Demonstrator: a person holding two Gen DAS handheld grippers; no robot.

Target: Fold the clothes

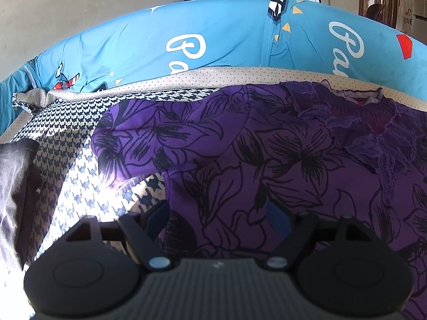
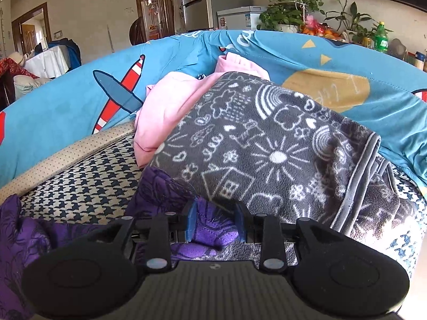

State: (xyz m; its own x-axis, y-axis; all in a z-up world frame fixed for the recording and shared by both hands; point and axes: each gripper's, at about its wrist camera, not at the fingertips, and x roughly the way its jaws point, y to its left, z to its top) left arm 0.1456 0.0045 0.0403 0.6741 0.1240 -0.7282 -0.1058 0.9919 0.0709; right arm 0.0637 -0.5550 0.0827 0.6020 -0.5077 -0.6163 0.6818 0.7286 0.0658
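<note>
**Purple garment spread on the seat, both grippers over it**

The left gripper (image 1: 217, 216) has its blue-padded jaws spread wide with nothing pinched between them; they hang just above the purple floral-print garment with black line-drawn flowers (image 1: 267, 154). That garment lies across the black-and-white houndstooth seat cushion (image 1: 69, 144), its lace-trimmed collar (image 1: 355, 122) towards the cream dotted piping (image 1: 202, 77) at the back of the seat. A dark cloth (image 1: 13, 176) sits at the left edge of the cushion.

The right gripper (image 2: 216, 221) has its jaws a narrow way apart. A fold of the same purple garment (image 2: 210, 229) lies between its blue pads (image 2: 192, 221); whether they press on it cannot be told. Just beyond the tips lies a grey fleece blanket with white doodle drawings (image 2: 267, 144), resting over a pink garment (image 2: 165, 106). Behind both runs the blue cartoon-printed sofa cover with an aeroplane motif (image 2: 66, 106). Further back stand green potted plants (image 2: 291, 2) and a silver fridge (image 2: 202, 0).
</note>
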